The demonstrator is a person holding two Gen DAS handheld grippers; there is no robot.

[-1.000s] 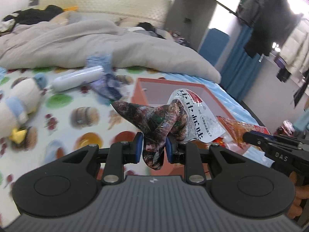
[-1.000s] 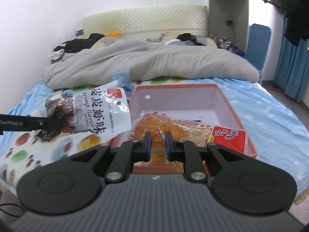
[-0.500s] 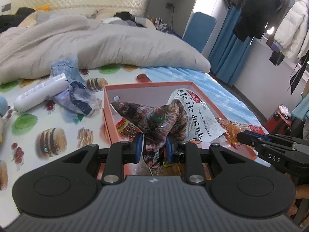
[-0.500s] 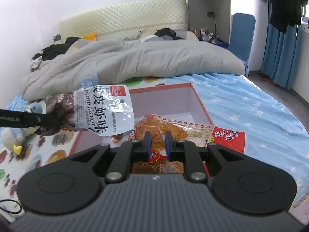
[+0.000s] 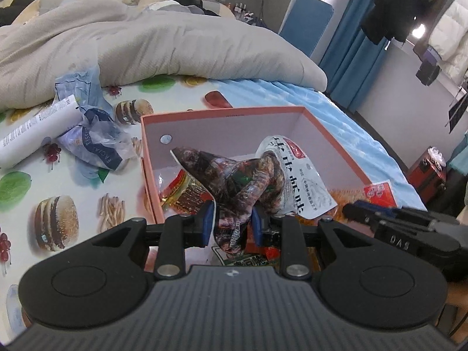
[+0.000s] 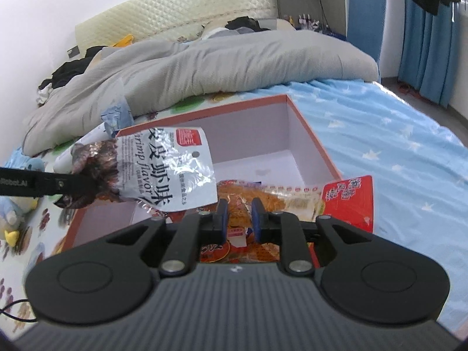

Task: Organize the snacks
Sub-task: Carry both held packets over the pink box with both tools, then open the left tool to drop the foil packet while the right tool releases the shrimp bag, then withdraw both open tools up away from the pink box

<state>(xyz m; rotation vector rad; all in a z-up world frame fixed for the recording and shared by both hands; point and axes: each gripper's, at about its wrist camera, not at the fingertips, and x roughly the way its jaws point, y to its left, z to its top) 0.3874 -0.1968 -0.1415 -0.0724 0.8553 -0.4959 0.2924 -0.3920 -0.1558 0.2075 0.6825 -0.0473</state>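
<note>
My left gripper [image 5: 232, 222] is shut on the dark crumpled end of a silver-white shrimp-flavour snack bag [image 5: 295, 181], which hangs over the orange box [image 5: 222, 112] with white inner walls. From the right wrist view the same bag [image 6: 175, 169] hangs from the left gripper [image 6: 82, 181] above the box [image 6: 310, 137]. My right gripper [image 6: 238, 219] is over the box's near edge and its jaws are opening. Between them lies the orange snack bag with a red end [image 6: 292, 199], and the pads stand slightly off it. A red-gold packet [image 5: 181, 190] lies inside the box.
The box sits on a bed with a food-print sheet. A grey duvet [image 5: 175, 44] lies behind it. A white tube [image 5: 35, 128] and a tissue pack [image 5: 96, 143] lie left of the box. A plush toy [image 6: 14, 204] is at far left. A red suitcase [image 5: 427, 169] stands beside the bed.
Both grippers came lower and closer to the box. The shrimp bag moved from beside the box to over it. The right pads stand a little further apart.
</note>
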